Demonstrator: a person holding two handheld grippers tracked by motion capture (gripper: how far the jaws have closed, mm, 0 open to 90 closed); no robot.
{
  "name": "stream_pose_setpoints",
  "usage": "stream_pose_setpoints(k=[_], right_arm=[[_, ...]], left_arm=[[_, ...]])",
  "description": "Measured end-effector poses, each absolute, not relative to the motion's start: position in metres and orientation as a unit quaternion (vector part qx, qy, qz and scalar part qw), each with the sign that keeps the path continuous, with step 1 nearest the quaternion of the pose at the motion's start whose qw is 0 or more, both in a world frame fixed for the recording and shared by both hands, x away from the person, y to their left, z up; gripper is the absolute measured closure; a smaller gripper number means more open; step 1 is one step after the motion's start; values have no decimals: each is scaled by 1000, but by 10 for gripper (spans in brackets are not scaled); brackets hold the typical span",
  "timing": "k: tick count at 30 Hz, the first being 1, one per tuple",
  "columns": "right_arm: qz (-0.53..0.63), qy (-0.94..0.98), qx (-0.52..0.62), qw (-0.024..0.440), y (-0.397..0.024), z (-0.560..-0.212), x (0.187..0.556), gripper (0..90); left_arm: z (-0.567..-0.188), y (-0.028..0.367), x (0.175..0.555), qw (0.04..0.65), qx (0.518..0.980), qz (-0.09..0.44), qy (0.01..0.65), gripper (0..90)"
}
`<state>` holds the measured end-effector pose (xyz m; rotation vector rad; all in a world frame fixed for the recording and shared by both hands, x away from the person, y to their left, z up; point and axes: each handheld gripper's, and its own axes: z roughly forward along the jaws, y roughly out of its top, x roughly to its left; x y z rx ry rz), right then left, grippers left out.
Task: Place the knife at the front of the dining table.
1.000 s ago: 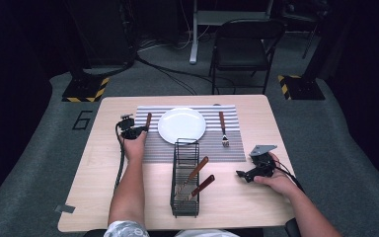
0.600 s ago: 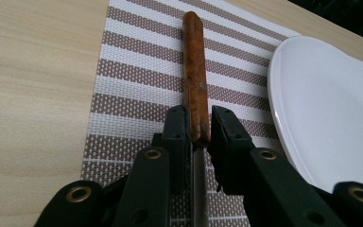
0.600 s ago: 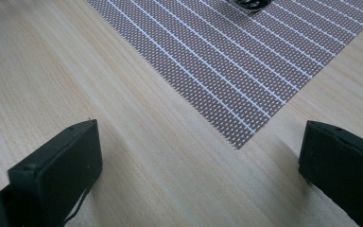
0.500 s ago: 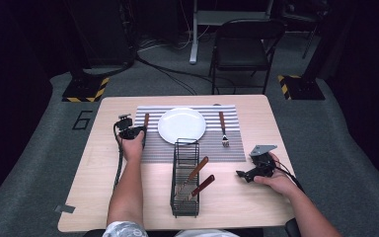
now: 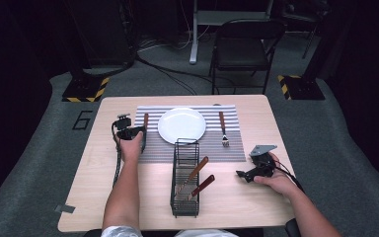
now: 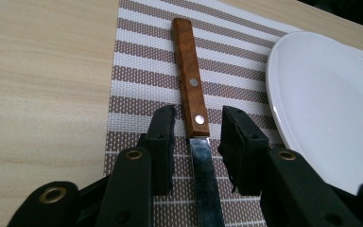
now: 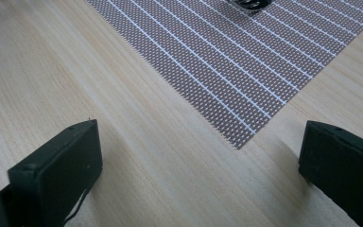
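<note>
A knife with a brown wooden handle (image 6: pixel 189 66) lies on the striped placemat (image 6: pixel 142 71), left of the white plate (image 6: pixel 321 94). My left gripper (image 6: pixel 198 116) straddles it where handle meets blade. Its jaws have just been opening, and a gap shows between each pad and the knife. In the high view the left gripper (image 5: pixel 137 134) sits beside the knife (image 5: pixel 145 120) and the plate (image 5: pixel 181 124). My right gripper (image 5: pixel 246 174) rests low at the table's right, and in its own view the right gripper (image 7: pixel 201 137) stands wide open over bare wood by the placemat corner (image 7: pixel 227 61).
A wood-handled fork (image 5: pixel 222 128) lies on the placemat right of the plate. A black wire basket (image 5: pixel 185 177) near the front centre holds two wood-handled utensils. A folding chair (image 5: pixel 242 49) stands beyond the table's far edge.
</note>
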<state>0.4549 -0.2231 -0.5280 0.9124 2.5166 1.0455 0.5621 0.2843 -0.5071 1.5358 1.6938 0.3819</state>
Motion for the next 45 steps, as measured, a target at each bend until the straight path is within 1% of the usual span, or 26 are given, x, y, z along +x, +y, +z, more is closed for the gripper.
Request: stream_pose_setpoints(k=[5, 8, 11, 14, 28, 33, 37, 41, 42, 45], right_arm=[[360, 868, 314, 134, -223, -528, 455, 0], [360, 868, 313, 134, -223, -528, 455, 0], [360, 868, 313, 135, -223, -528, 455, 0], [360, 868, 313, 135, -223, -528, 455, 0], [360, 868, 313, 135, -223, -528, 455, 0], [360, 868, 313, 134, -223, -528, 455, 0], [360, 869, 313, 134, -223, -528, 455, 0], [360, 868, 313, 134, -223, -528, 455, 0], [359, 869, 313, 134, -223, -528, 455, 0], [360, 868, 313, 135, -223, -528, 455, 0]], left_arm=[[-499, 283, 558, 399, 622, 156, 655, 611], [-492, 278, 553, 393, 641, 165, 639, 584], [-487, 277, 551, 393, 648, 167, 631, 577], [-482, 276, 545, 404, 650, 175, 620, 572], [-466, 286, 516, 416, 655, 181, 604, 555], [-462, 288, 509, 415, 659, 179, 601, 522], [-458, 286, 501, 414, 671, 181, 588, 514], [-458, 284, 491, 412, 678, 184, 580, 492], [-458, 284, 486, 403, 685, 181, 579, 480], [-458, 285, 481, 406, 688, 182, 573, 469]])
